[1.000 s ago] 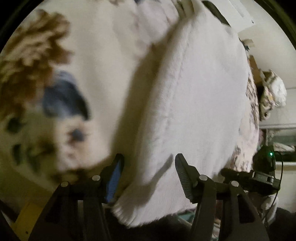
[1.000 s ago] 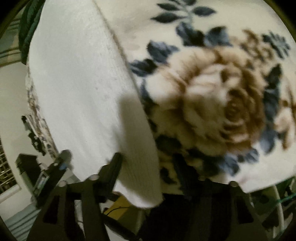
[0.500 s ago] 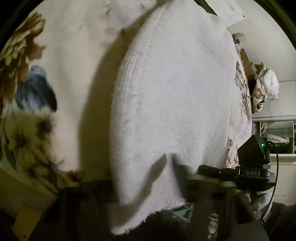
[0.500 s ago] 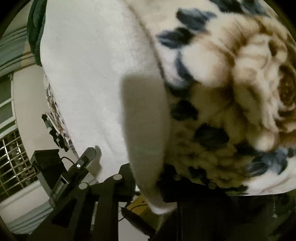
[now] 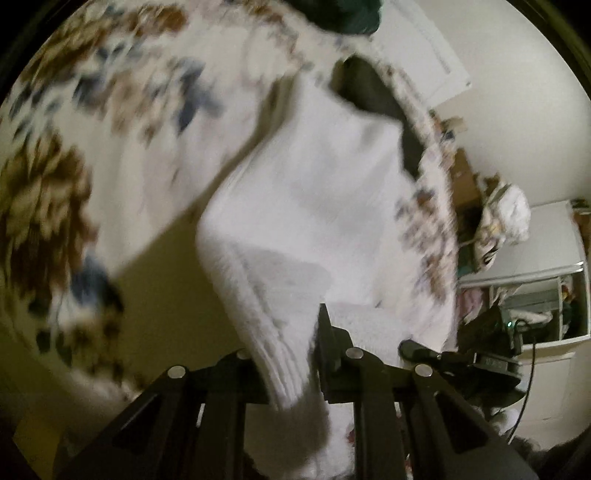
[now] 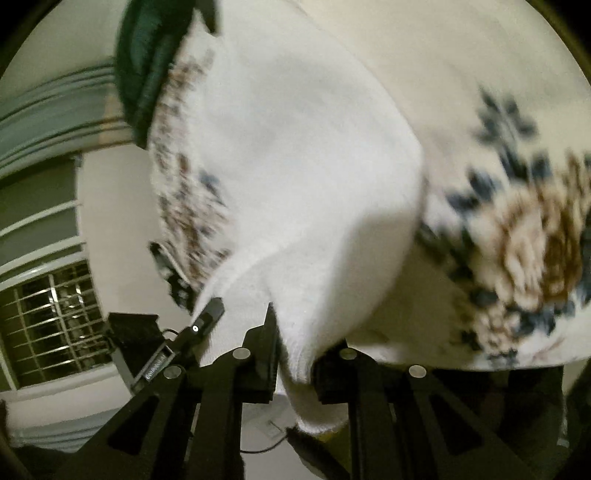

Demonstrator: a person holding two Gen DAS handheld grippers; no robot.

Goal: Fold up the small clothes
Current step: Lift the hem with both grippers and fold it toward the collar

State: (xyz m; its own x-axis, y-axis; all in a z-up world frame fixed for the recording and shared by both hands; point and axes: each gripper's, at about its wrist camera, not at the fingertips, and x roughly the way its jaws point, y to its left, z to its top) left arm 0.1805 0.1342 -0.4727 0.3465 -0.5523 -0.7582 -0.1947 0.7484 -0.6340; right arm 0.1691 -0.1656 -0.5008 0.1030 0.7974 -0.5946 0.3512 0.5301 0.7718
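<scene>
The left tongs [image 5: 291,354] are closing tight on a ribbed edge of the white garment [image 5: 317,192], the cloth filling the narrow gap between the two fingers and hanging down below them. The right tongs [image 6: 295,354] are pinching another edge of the same white garment [image 6: 295,166] in the same way, with a fold of cloth drooping under the fingers. From both grips the garment is sloping away onto the floral blanket [image 5: 92,155], which is lying beneath it and spreading out to the garment's side in each view; the flower print [image 6: 532,243] is showing beside the garment in the right wrist view. Both pictures are blurred, so the fine weave is hard to read.

Beyond the far end of the garment, a dark green cloth [image 6: 155,62] is resting at the blanket's edge, and it is also showing beyond the garment in the left wrist view [image 5: 343,14]. A dark grey item [image 5: 376,99] is lying just beside the garment's far corner, partly covered by it. To the garment's right in the left view, a shelf unit [image 5: 532,302] and a white bundle [image 5: 506,218] are standing against the wall, and the other gripper's black body [image 5: 484,350] is showing near the garment's lower edge. In the right view, a barred window [image 6: 51,317] is sitting well apart from the garment, behind the black body of the other gripper [image 6: 177,350].
</scene>
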